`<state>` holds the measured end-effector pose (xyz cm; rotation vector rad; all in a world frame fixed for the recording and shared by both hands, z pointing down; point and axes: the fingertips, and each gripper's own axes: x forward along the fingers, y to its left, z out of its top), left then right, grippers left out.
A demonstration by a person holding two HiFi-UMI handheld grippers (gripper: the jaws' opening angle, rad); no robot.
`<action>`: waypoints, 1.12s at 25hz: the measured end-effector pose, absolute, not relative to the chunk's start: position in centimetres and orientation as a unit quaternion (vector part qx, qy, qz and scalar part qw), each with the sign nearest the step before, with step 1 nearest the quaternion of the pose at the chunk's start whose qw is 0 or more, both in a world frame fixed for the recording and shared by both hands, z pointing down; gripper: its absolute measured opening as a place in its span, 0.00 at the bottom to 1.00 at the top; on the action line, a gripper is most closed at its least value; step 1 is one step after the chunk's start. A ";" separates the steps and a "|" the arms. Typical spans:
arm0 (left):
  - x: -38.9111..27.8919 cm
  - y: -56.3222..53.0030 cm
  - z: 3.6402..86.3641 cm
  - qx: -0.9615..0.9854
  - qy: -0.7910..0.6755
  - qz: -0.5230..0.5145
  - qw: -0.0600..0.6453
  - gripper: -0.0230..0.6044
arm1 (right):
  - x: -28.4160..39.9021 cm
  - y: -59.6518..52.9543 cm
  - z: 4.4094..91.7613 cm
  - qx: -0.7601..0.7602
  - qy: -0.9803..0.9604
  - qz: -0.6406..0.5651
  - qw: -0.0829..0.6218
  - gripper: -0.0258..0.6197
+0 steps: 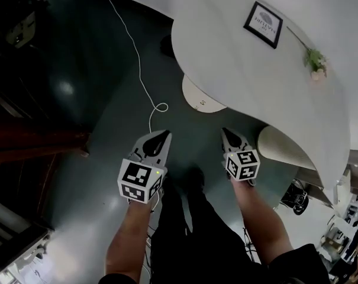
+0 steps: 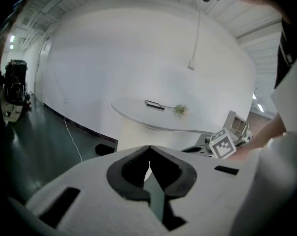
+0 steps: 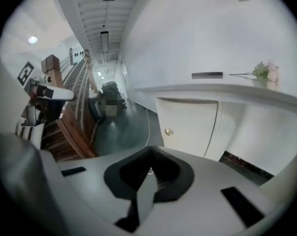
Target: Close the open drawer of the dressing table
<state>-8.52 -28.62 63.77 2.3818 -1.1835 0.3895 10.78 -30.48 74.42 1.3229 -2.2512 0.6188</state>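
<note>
**Drawer open, push not yet made**

None of the task looks done to me. The one dressing table stands ahead of me. Its single drawer juts from under the tabletop's near edge, so it reads as open. Everything is left: I must reach it, set a gripper against its front and push it in under the top.

I hold two grippers, both well short of the table and touching nothing. My left gripper has its jaws pressed together with nothing between them. My right gripper is likewise closed and empty, and is the one nearer the drawer.

On the tabletop I count one dark picture frame and one flower sprig beside it. On the floor in front of the table runs one white cable. The drawer front carries one small round knob.
</note>
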 end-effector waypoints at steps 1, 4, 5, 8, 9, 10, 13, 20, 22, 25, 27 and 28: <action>-8.8 -27.6 62.2 0.867 -0.425 0.151 0.212 0.05 | 10.1 -29.2 72.9 0.474 -0.820 0.233 0.221 0.05; -10.0 -25.1 57.3 0.869 -0.426 0.167 0.187 0.05 | 7.9 -25.9 67.7 0.447 -0.835 0.241 0.209 0.05; -10.4 -24.5 55.7 0.869 -0.428 0.165 0.185 0.05 | 7.3 -25.0 66.0 0.436 -0.843 0.237 0.209 0.05; -11.4 -22.4 51.5 0.871 -0.432 0.146 0.186 0.05 | 5.6 -23.2 60.9 0.402 -0.866 0.207 0.215 0.05; -12.0 -21.7 50.4 0.870 -0.434 0.141 0.186 0.05 | 5.2 -23.0 59.2 0.397 -0.870 0.196 0.215 0.05; -12.6 -21.1 49.4 0.870 -0.436 0.135 0.188 0.05 | 4.9 -23.0 57.7 0.395 -0.873 0.190 0.212 0.05; -14.6 -19.9 46.3 0.865 -0.450 0.104 0.195 0.05 | 3.8 -23.8 53.0 0.400 -0.879 0.176 0.190 0.05; -18.4 -17.8 41.5 0.869 -0.459 0.051 0.179 0.05 | 4.1 -22.7 45.1 0.437 -0.875 0.143 0.155 0.05; -19.4 -18.1 40.9 0.872 -0.457 0.048 0.168 0.05 | 4.2 -22.4 44.0 0.447 -0.870 0.138 0.152 0.05; -20.3 -18.8 40.4 0.872 -0.460 0.036 0.165 0.05 | 3.9 -21.9 43.2 0.453 -0.869 0.136 0.148 0.05; -20.3 -19.0 40.3 0.871 -0.460 0.028 0.168 0.05 | 3.8 -21.6 42.7 0.451 -0.870 0.135 0.148 0.05; -20.1 -19.0 40.2 0.872 -0.459 0.027 0.169 0.05 | 3.8 -21.5 42.3 0.450 -0.871 0.133 0.146 0.05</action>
